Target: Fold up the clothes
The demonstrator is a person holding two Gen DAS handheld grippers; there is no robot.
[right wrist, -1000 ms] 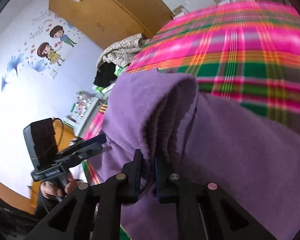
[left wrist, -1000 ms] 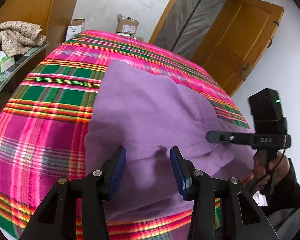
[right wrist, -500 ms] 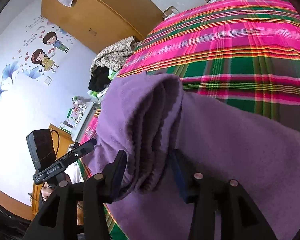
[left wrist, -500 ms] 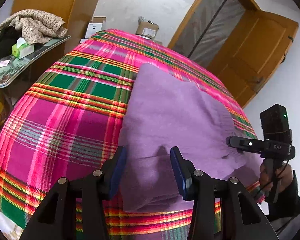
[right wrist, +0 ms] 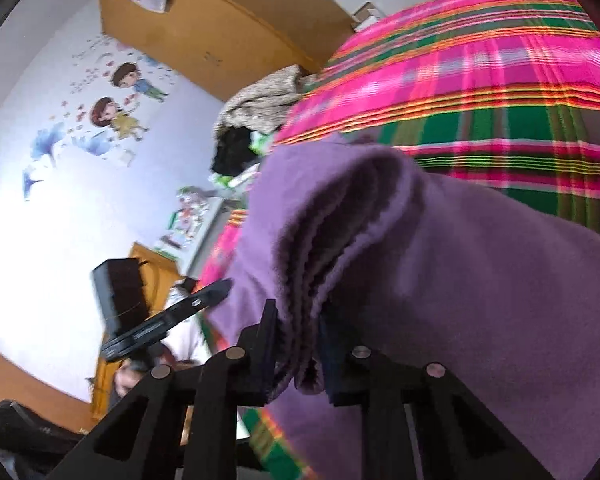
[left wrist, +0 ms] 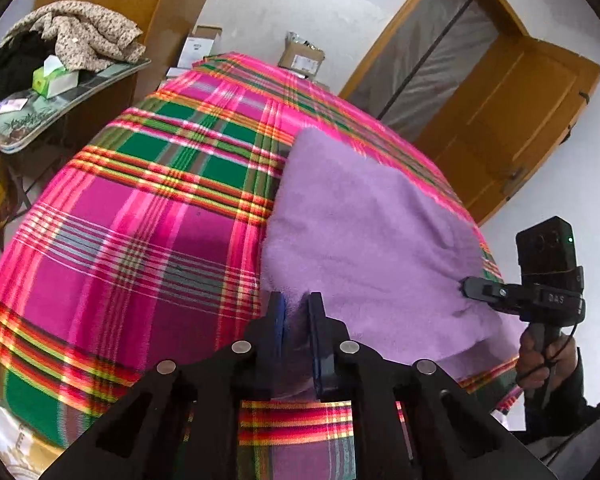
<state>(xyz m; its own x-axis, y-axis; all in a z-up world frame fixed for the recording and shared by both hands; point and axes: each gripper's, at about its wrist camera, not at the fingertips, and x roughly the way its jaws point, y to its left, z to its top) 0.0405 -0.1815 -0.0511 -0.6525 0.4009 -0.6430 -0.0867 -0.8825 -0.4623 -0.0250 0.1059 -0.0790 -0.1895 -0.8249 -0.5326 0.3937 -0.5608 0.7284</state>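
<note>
A purple fleece garment (left wrist: 360, 232) lies folded on the right half of a bed with a pink and green plaid cover (left wrist: 140, 240). My left gripper (left wrist: 296, 304) is at the garment's near left corner; its jaws are closing and the pads pinch the purple cloth between them. Off to the right, my right gripper (left wrist: 470, 286) reaches the garment's near right edge. In the right wrist view, several bunched layers of the garment (right wrist: 480, 280) hang between the right gripper's (right wrist: 298, 316) closing jaws, which press on them. The left gripper (right wrist: 220, 288) shows at the garment's far corner.
A side table at the left carries a heap of clothes (left wrist: 72, 36) and a tissue box (left wrist: 54, 78). Cardboard boxes (left wrist: 304, 56) stand beyond the bed. A wooden door (left wrist: 500, 120) is at the right. A hand (left wrist: 540, 360) holds the right gripper's handle.
My left jaws have gone from wide apart to pinched on the garment's near left corner, after shifting left. The right jaws opened around the bunched layers, then closed on them again.
</note>
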